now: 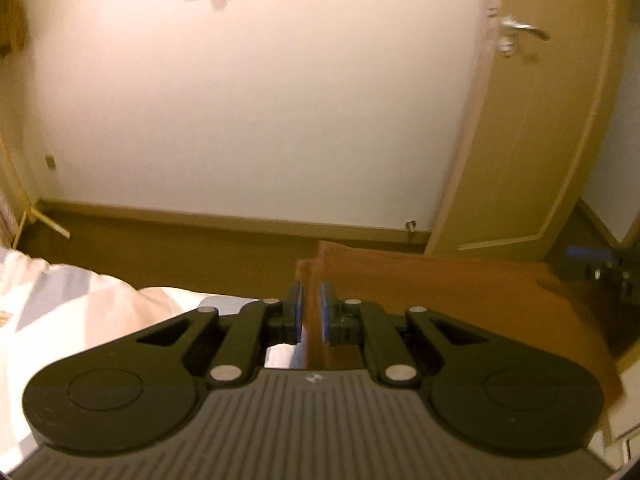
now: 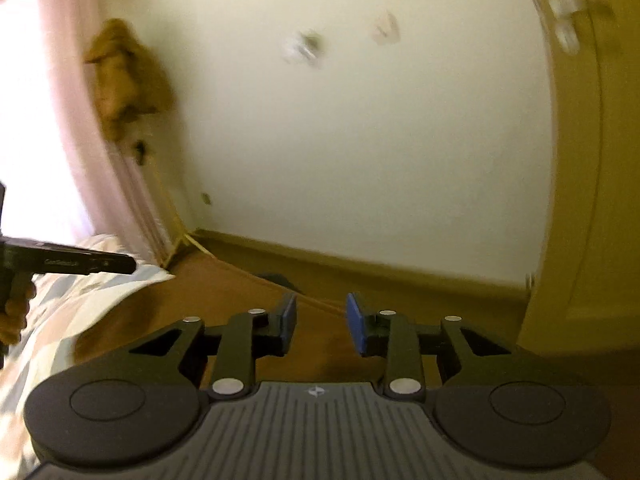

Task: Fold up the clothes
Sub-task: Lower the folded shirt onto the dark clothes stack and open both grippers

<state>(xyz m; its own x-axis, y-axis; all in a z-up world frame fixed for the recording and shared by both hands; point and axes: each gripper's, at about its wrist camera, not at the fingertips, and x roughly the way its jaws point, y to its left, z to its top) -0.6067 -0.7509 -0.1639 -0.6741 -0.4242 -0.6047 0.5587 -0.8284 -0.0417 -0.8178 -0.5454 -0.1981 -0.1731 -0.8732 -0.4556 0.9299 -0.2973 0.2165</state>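
A brown garment (image 1: 440, 300) hangs raised over the bed, spreading from my left gripper out to the right. My left gripper (image 1: 311, 312) has its blue pads nearly together, and the garment's left edge is pinched between them. In the right wrist view the brown garment (image 2: 224, 304) lies below and ahead of my right gripper (image 2: 320, 320). That gripper stands open with a clear gap between its blue pads, and I see no cloth held between them. The right gripper's body (image 1: 596, 266) shows blurred at the far right of the left wrist view.
A bed with a pale checked cover (image 1: 60, 304) lies to the left, also seen as the cover (image 2: 52, 320). A hand (image 2: 16, 312) holds the other gripper's handle. Ahead are a white wall (image 1: 256, 100), a wooden door (image 1: 532, 128), brown floor (image 1: 200, 244) and a curtain (image 2: 100, 140).
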